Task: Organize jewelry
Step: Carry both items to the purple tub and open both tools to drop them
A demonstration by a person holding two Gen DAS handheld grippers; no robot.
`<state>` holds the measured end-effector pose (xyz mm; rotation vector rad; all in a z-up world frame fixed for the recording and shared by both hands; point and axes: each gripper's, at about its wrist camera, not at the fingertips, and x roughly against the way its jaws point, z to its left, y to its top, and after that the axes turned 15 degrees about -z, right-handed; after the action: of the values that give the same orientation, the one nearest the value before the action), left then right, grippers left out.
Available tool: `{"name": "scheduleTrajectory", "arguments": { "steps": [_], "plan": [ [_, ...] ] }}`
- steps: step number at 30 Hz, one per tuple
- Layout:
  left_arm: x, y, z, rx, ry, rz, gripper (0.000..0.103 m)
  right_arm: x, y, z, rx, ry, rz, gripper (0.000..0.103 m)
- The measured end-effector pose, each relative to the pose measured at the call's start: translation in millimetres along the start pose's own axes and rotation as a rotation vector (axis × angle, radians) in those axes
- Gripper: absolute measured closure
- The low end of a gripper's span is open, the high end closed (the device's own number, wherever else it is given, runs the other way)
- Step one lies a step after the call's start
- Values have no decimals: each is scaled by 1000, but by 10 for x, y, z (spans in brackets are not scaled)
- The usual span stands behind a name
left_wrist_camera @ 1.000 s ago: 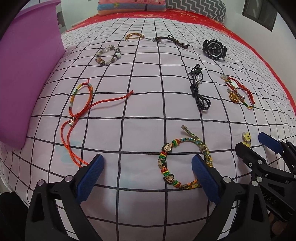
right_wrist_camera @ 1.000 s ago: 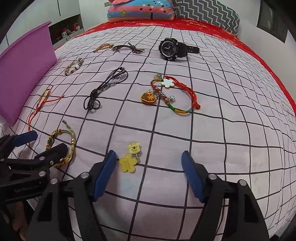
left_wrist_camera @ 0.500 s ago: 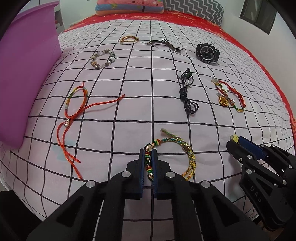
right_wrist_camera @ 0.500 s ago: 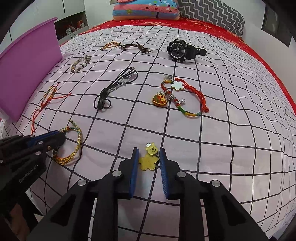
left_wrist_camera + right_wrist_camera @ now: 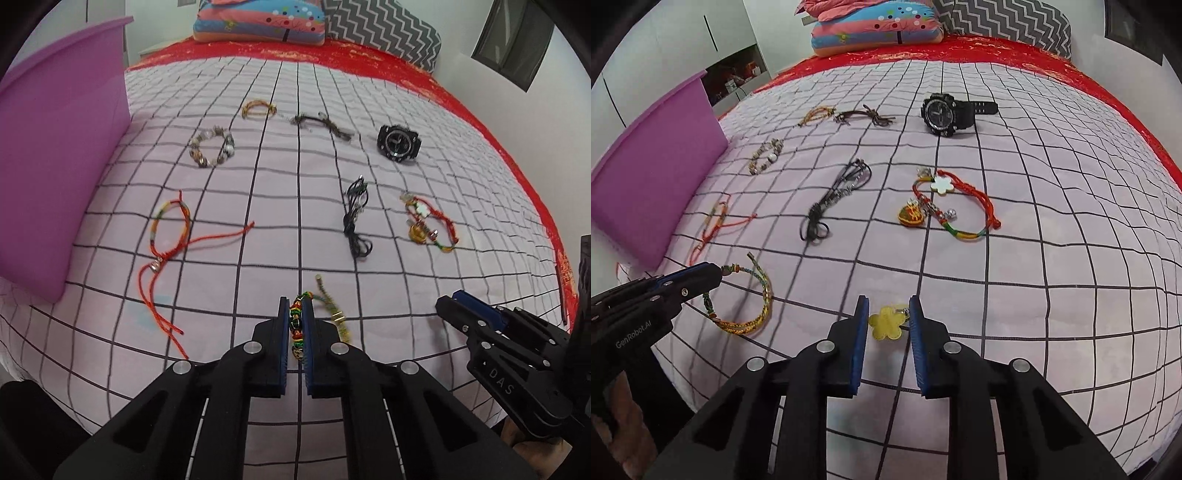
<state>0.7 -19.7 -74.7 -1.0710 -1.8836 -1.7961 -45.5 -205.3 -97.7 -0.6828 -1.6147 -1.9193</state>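
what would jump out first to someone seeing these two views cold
First, the two tools, each closed on a piece: the left tool pinches a colourful beaded bracelet near the bed's front edge, and the right tool clamps a yellow flower charm beside it. Next, the big purple bin at the left, and the black watch lying far back on the grid-patterned sheet.

Right claw closed on yellow flower charm, blue pads touching its two sides, over the checked bedspread. Left claw at lower left pinches the beaded end of a braided bracelet. Farther back lie a black cord, red string bracelet and black watch; purple box at left.
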Motion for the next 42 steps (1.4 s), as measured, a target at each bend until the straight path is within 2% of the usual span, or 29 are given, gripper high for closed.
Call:
{"name": "scheduleTrajectory", "arguments": {
  "steps": [13,21,29,35,42],
  "plan": [
    [561,478,164,19,-29,-111,96,439,505,371,37,65,-117,82],
    [1004,929,481,70,-29,-201,96,644,1031,840,85,141,-210,82],
    [1485,1357,955,74,38,-324,96,735,1561,1516,147,260,-305,82],
    [1658,1538,1442,102,127,-367,96,699,1866,2123,200,354,-348,82],
    [1714,1539,2058,158,235,-373,96,461,2004,2836,235,454,-307,82]
  ]
}}
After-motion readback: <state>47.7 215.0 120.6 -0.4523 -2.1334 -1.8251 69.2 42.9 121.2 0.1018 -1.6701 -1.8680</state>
